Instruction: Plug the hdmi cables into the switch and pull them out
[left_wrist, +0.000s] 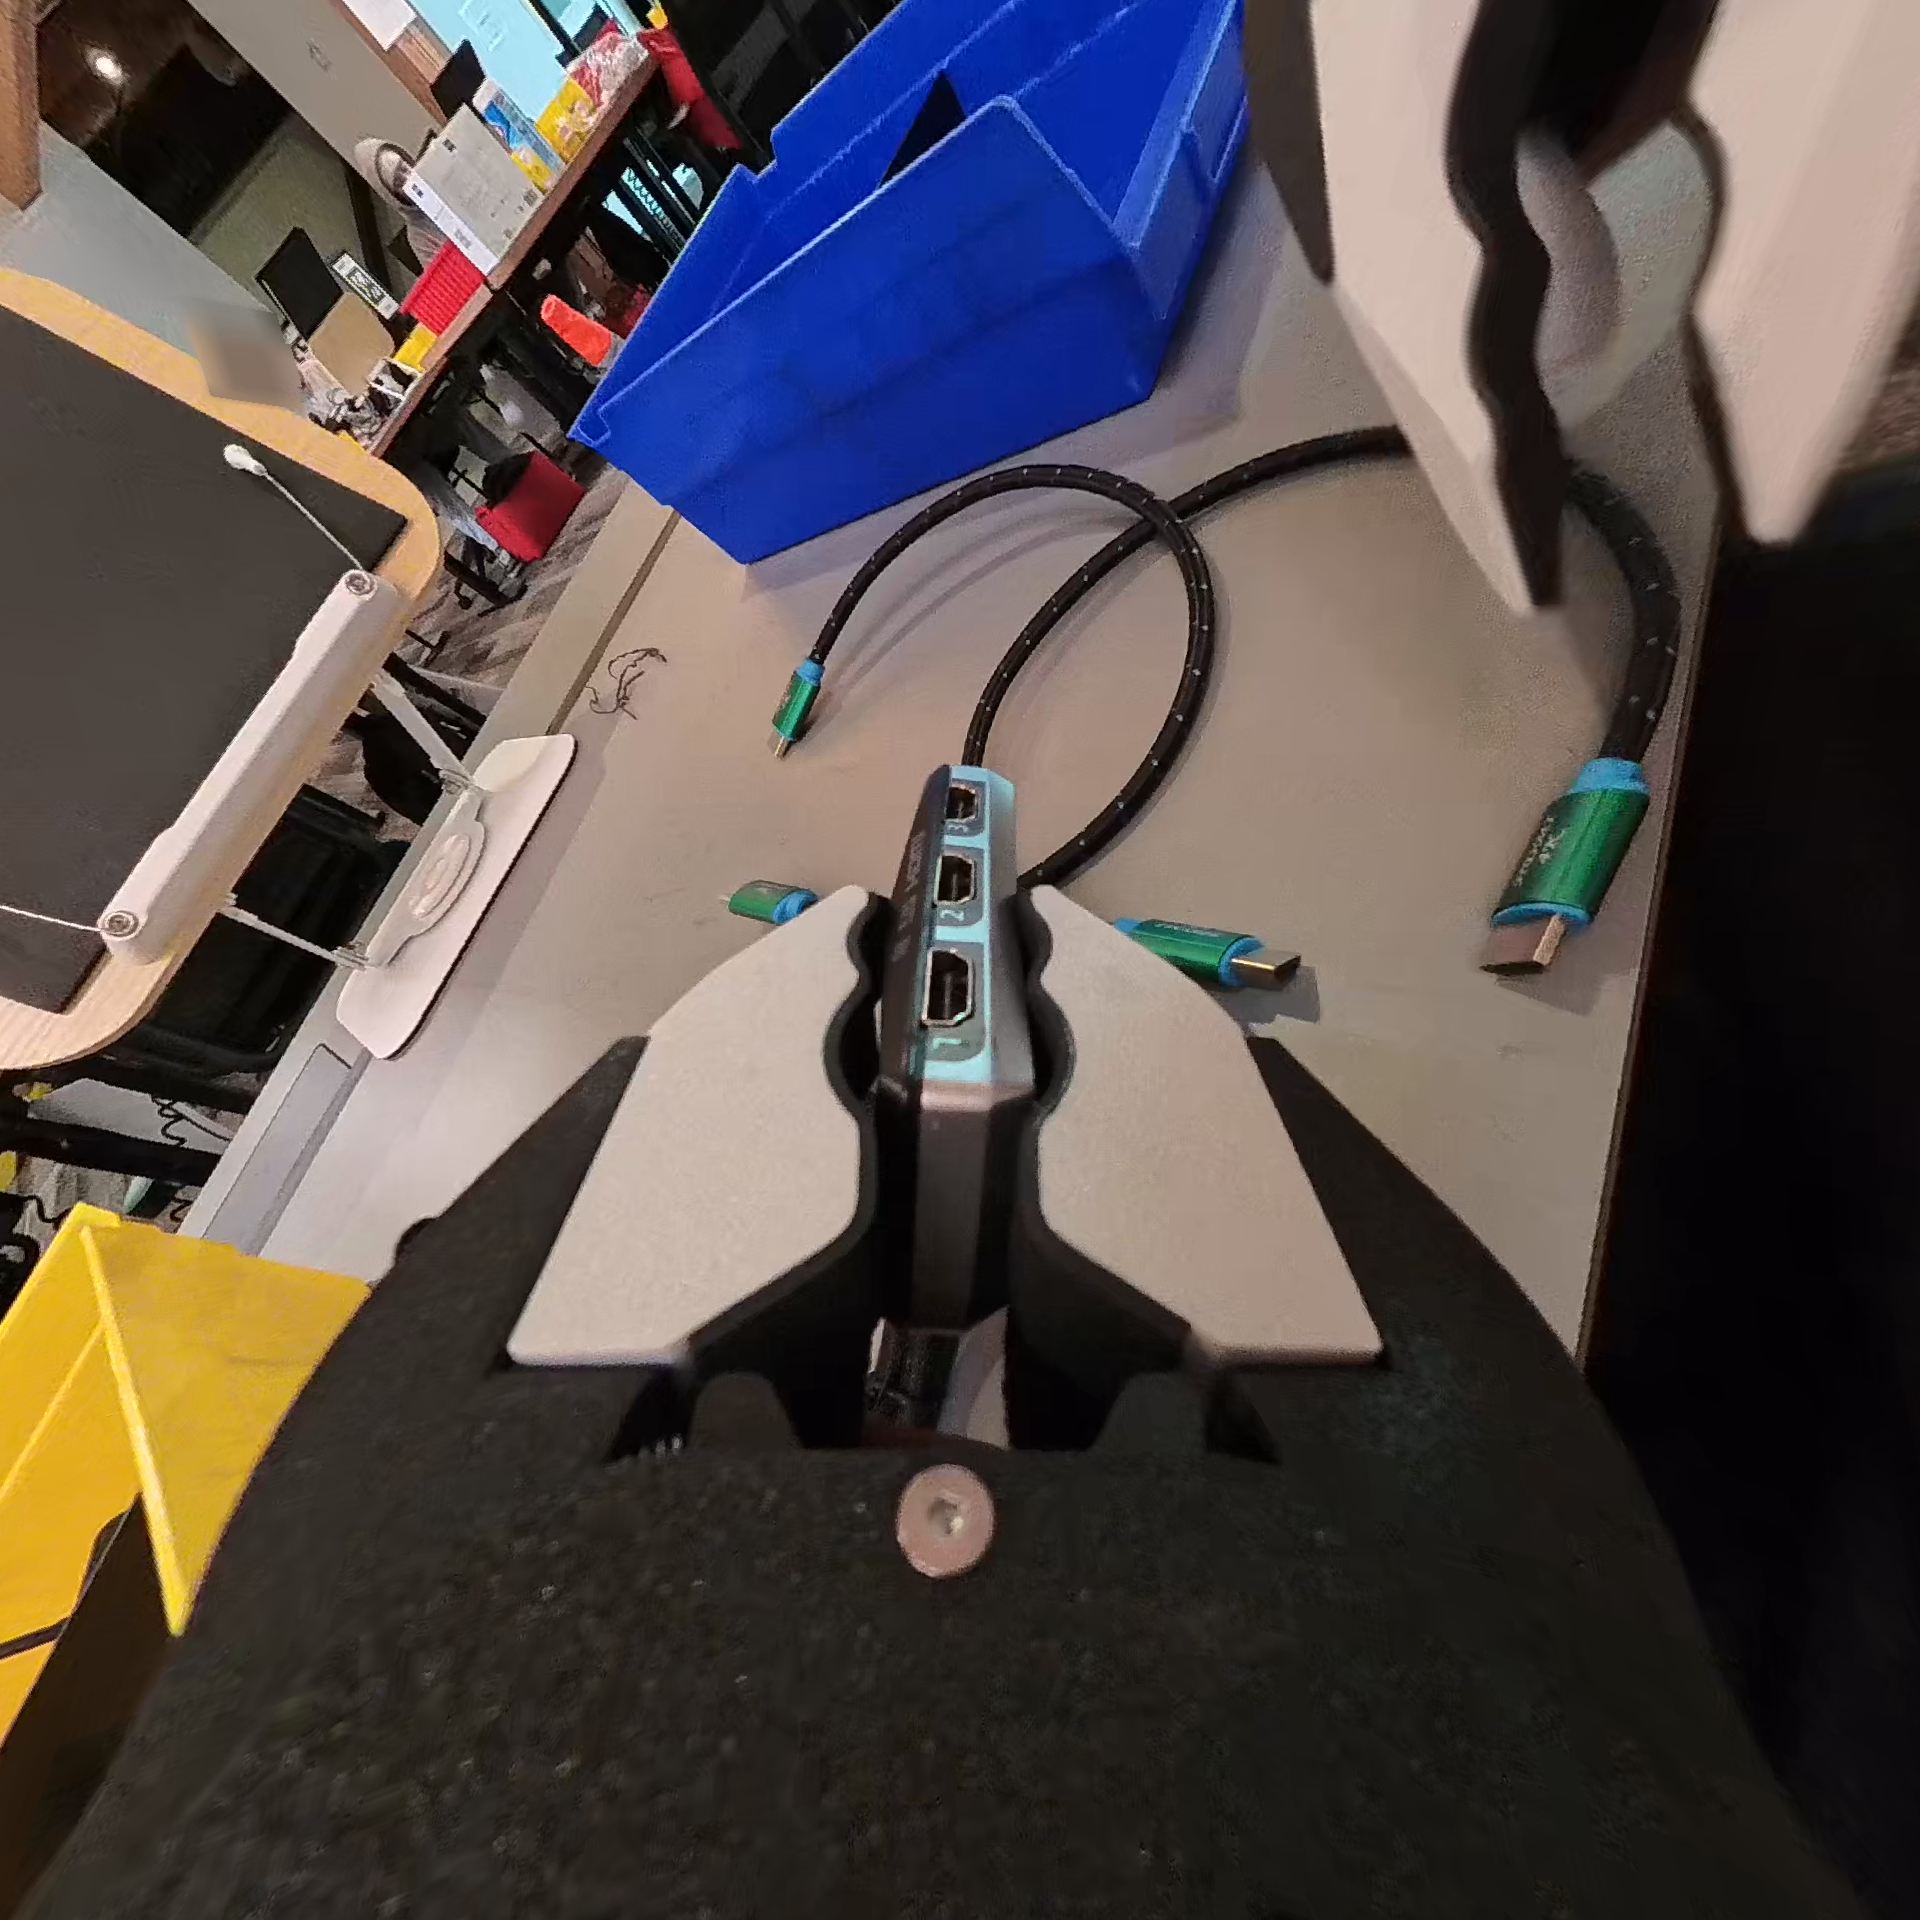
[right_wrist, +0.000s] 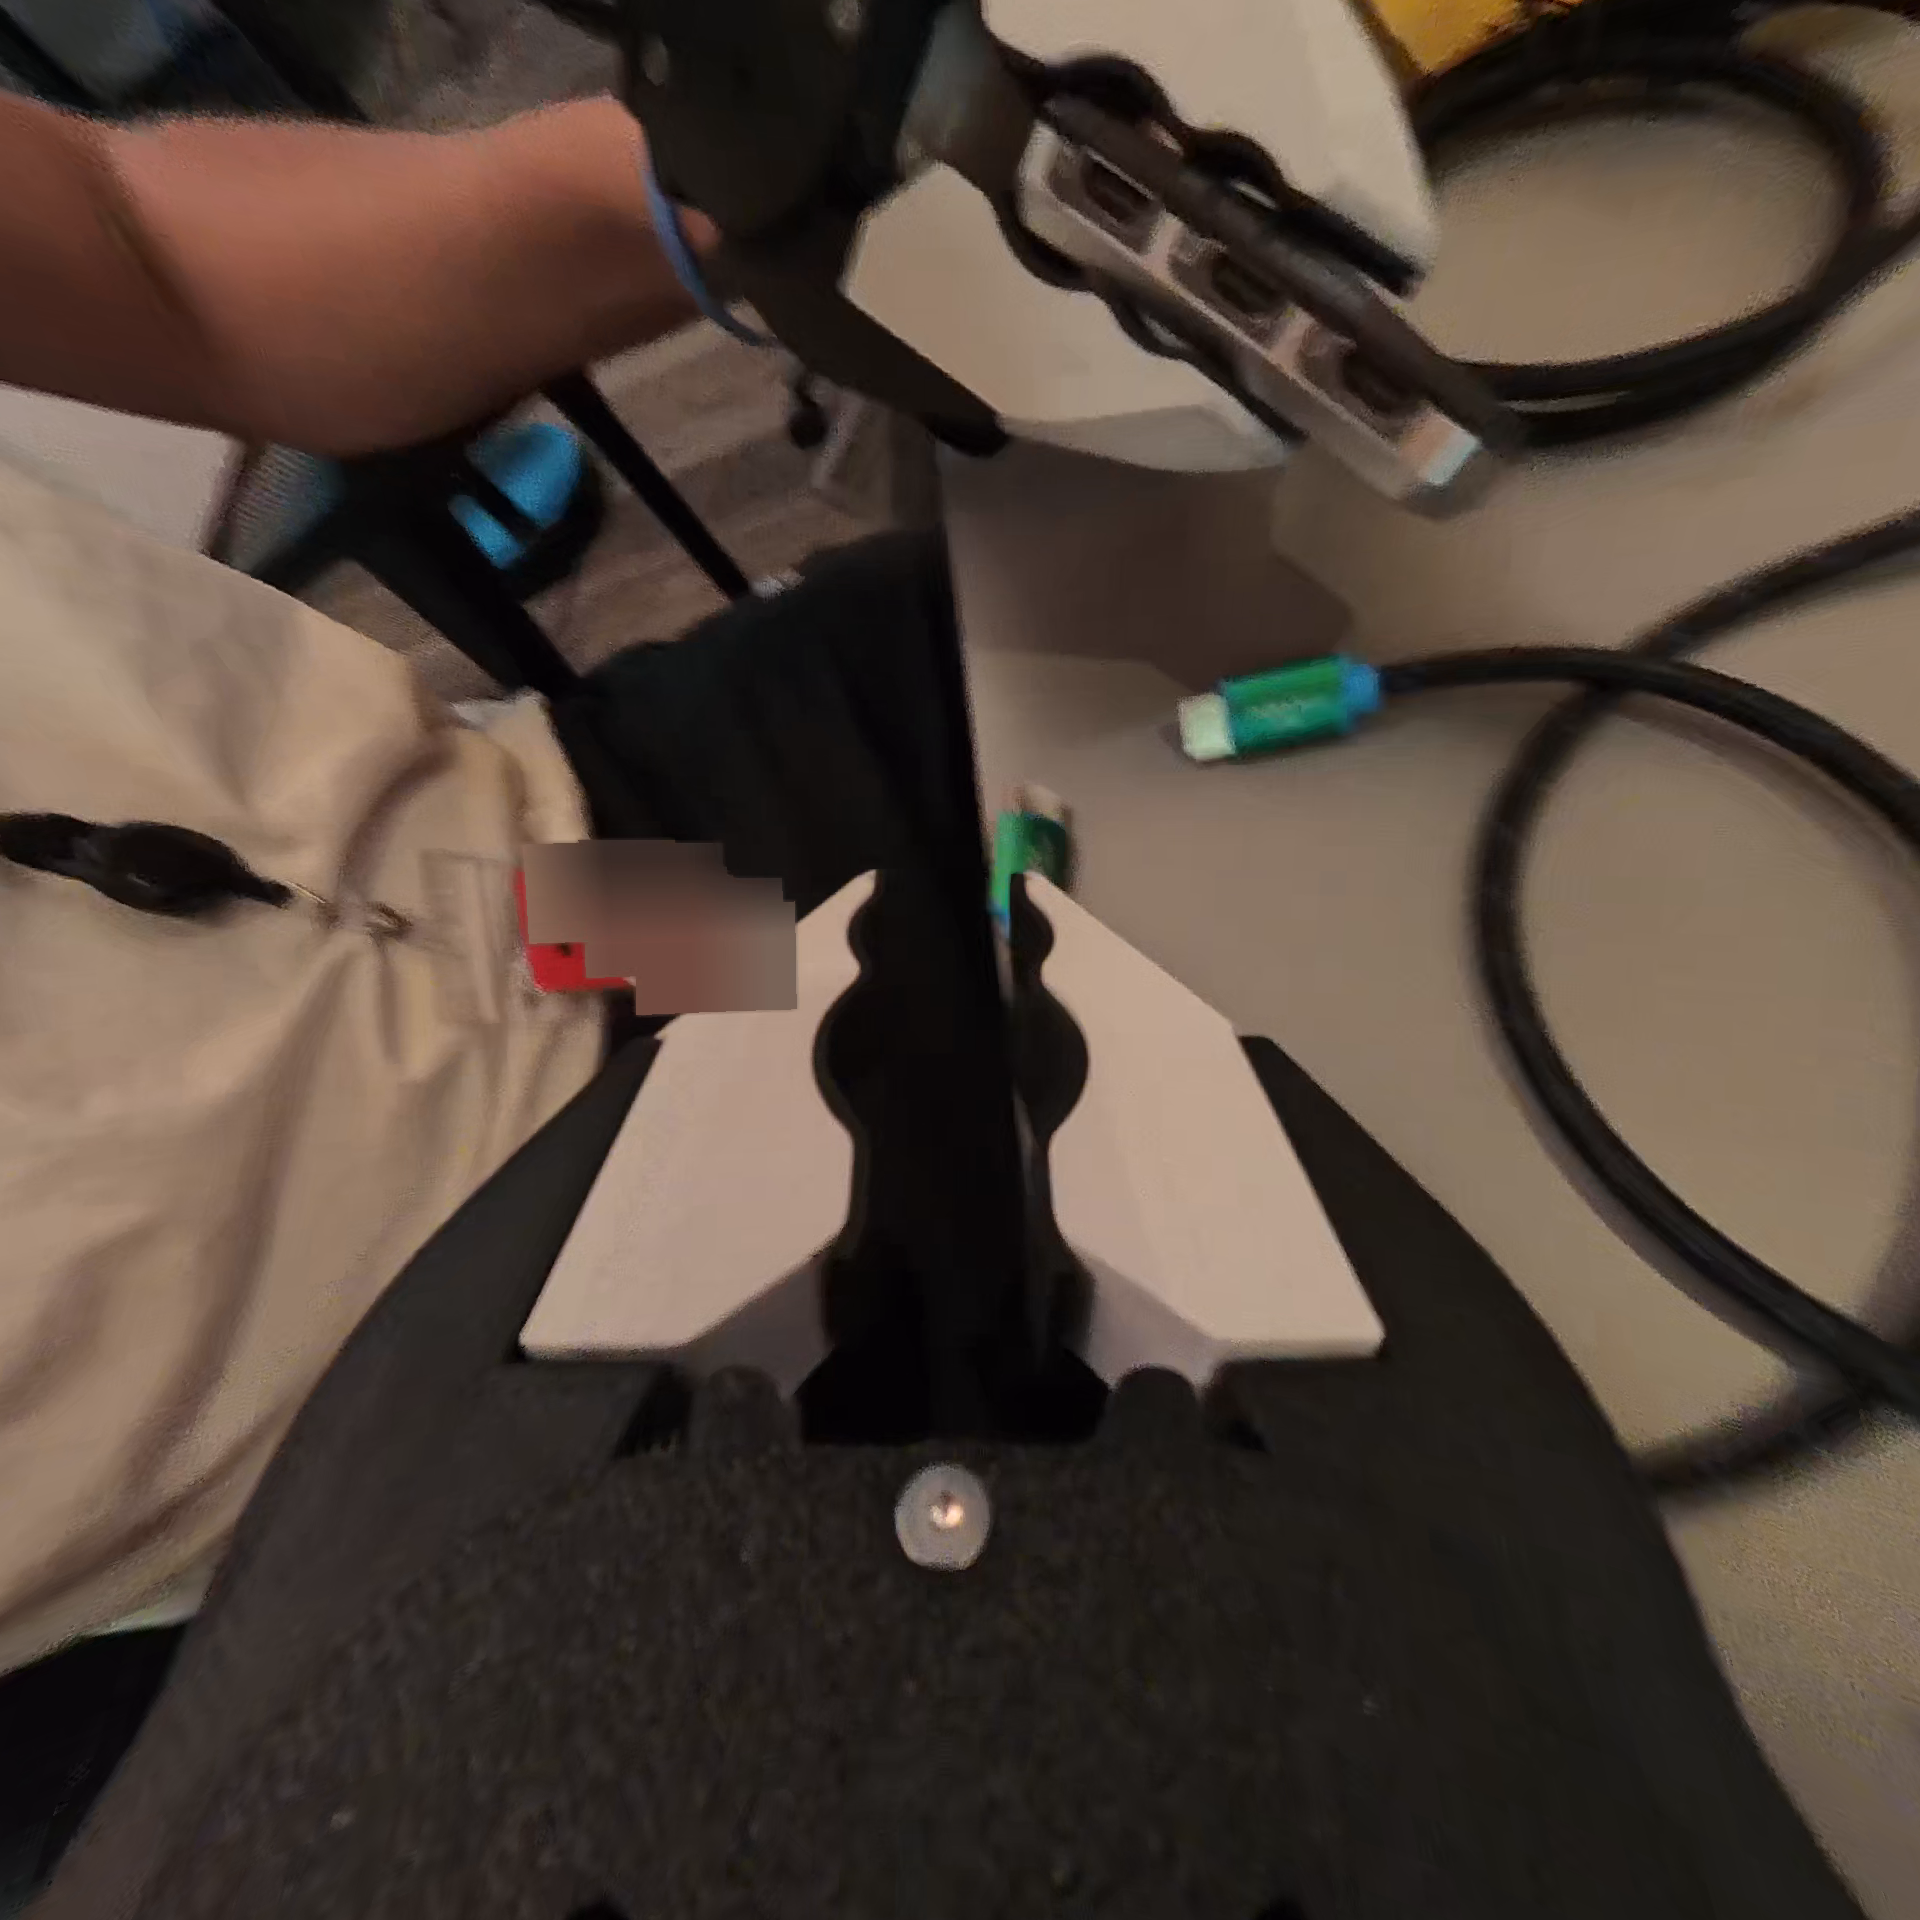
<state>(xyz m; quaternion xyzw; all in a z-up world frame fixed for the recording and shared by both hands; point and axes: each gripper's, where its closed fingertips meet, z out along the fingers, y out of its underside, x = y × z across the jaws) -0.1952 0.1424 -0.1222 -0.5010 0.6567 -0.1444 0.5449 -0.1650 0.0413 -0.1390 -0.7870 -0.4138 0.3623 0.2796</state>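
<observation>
Two bins, blue (left_wrist: 914, 281) at upper centre and yellow (left_wrist: 114, 1382) at lower left, show only in my left wrist view. There my left gripper (left_wrist: 948, 935) clamps the switch (left_wrist: 961, 935) at centre, its small lettering unreadable. My right gripper (right_wrist: 948, 904) stands parted, empty; a green plug (right_wrist: 1283, 707) lies right of centre.
</observation>
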